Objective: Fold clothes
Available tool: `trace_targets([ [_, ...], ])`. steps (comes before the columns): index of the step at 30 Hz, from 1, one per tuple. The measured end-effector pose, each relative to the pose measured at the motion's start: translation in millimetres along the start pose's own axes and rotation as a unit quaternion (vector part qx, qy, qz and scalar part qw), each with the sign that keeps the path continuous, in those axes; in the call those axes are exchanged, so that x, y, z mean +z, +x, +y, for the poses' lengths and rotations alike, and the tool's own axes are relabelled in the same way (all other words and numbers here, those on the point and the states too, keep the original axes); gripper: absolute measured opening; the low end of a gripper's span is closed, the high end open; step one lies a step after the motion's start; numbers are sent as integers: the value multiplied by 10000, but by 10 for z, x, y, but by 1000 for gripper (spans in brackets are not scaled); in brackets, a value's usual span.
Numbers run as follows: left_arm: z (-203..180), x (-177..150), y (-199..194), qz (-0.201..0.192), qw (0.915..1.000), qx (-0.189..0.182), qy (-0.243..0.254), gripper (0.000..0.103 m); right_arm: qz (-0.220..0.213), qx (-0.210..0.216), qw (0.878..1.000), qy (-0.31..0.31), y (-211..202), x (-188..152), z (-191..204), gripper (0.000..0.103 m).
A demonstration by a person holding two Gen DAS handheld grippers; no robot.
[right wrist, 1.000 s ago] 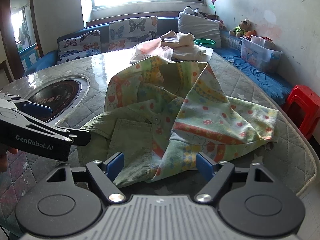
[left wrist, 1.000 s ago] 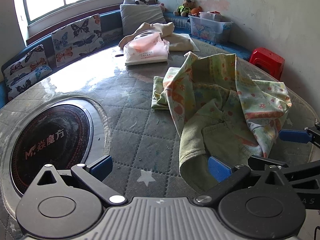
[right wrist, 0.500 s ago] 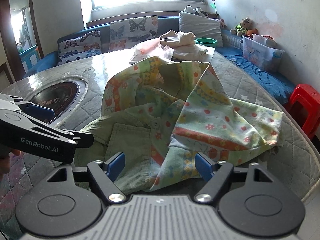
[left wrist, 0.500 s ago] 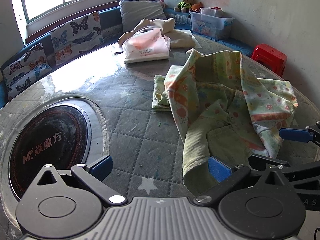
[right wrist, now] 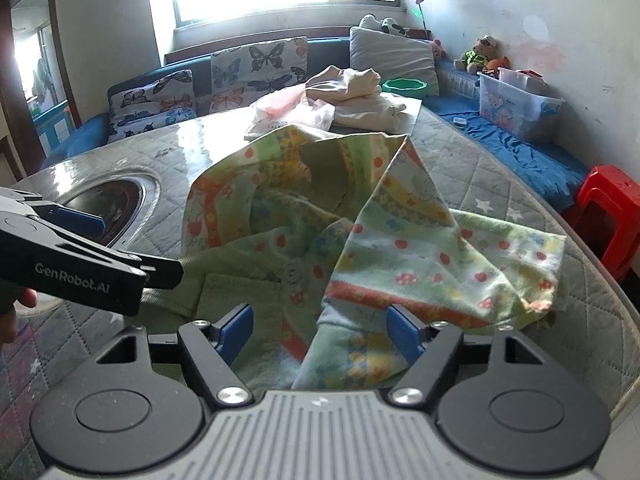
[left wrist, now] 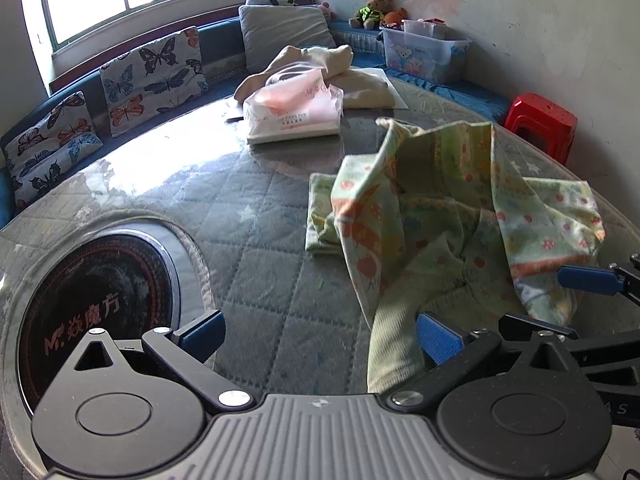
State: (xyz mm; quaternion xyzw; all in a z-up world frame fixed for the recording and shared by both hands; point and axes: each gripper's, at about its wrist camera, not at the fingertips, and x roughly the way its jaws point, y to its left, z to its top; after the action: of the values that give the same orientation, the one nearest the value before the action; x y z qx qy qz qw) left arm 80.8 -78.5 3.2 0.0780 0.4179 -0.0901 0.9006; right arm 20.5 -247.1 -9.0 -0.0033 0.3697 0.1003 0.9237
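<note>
A: Since a second ago the printed garment [right wrist: 360,240] sits slightly farther ahead of both grippers, still crumpled at the table's [left wrist: 248,240] near right edge.

B: Holding anything?

A: No. Left gripper [left wrist: 320,336] and right gripper [right wrist: 320,332] gape, empty. The hem underneath them is hidden.

Green garment [right wrist: 360,248] with red, orange, yellow prints; grey quilted, star-dotted table cover [left wrist: 256,216].

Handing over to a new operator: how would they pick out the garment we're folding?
On the quilted table, look nearest the two tools, in front of the beige clothes pile. It's the crumpled green garment, the only one with fruit-and-flower print and a button.
</note>
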Motion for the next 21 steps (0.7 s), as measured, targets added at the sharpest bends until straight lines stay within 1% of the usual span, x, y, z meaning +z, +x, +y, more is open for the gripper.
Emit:
trace_targets([
  [11,-6,270,124,-134,9999,-13,27,103,-128,-152,9998,31,140,166,-77,75],
  [15,-16,361,192,-127,9999,-40,34,100,-190,-198,9996,62,178,238,-106,74],
  [17,-21,407,226,-123,9999,-54,38,96,-220,-213,9995,73,194,276,-127,72],
  [21,-41,485,282,-150,9999,-43,28,94,-261,-260,9993,69,239,346,-163,71],
])
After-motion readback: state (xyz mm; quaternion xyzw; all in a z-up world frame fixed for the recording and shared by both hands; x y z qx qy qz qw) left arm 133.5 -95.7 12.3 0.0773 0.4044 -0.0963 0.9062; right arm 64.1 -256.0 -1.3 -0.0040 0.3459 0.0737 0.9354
